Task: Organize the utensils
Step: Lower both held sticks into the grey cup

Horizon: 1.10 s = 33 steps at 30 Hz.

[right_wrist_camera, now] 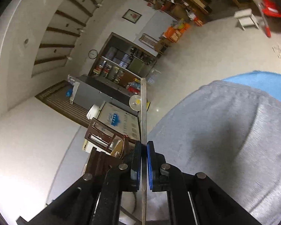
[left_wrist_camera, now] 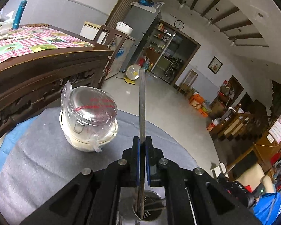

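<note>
Over grey cloth [left_wrist_camera: 37,159], both grippers [left_wrist_camera: 142,140] [right_wrist_camera: 144,146] clamp flat metal utensils [left_wrist_camera: 142,97] [right_wrist_camera: 143,112].

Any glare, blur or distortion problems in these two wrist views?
Left wrist: strong fisheye bending of walls and ceiling; glare on the plastic-wrapped jar; the held flat metal utensil is sharp. Right wrist: blown-out white wall at lower left, slightly soft grey cloth, horizon heavily tilted; its metal utensil stays sharp.

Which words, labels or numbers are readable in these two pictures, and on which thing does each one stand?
No text reads clearly.
Red print on the jar lid: blurred.
Blue print on the white box: too small.
Blue print on the white cabinet: too small.
Clock numerals: too small.
Wall calendar: too small.
</note>
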Motion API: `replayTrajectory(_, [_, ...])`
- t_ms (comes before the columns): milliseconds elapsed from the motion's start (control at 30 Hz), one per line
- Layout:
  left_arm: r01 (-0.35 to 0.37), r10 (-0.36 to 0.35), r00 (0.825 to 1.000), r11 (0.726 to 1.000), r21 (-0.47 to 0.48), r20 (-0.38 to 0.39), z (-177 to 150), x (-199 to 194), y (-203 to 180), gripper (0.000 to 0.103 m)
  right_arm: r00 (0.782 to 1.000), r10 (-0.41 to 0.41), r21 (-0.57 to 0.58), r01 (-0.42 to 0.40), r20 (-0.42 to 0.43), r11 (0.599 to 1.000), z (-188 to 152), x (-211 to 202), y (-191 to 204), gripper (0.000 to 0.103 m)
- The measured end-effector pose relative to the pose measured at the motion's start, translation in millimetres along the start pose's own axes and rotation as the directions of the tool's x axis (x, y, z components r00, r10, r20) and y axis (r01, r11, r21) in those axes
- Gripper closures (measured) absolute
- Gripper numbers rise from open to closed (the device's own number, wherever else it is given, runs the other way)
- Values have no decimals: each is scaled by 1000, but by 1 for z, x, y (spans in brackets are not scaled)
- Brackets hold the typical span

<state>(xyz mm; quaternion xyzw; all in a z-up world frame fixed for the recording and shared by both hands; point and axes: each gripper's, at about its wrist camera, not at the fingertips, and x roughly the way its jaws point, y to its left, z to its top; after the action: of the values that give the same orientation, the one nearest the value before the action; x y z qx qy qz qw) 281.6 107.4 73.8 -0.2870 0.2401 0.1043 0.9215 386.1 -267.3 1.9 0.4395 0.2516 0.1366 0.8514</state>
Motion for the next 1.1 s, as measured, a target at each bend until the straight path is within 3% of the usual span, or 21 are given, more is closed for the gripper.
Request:
replayTrajectory(200, [-11,12,1000,999,37,-2,-10,10,-2,98,1000,14,-62,-15,-15,998,-18,12,13,96])
replayTrajectory(400, [-13,12,1000,996,91,11,-20,11,-10,98,1000,-18,-198,15,-9,980,-37,11,27,96])
replayTrajectory(800, [-17,18,1000,983,183,-4,-40,18,-24,98,999,-36,-422,32,-2,906,-73,1,59,96])
replayTrajectory(1100, [-12,18,999,975,224,-29,-54,20,-26,97,998,-52,-512,34,-19,858,-96,2,64,95])
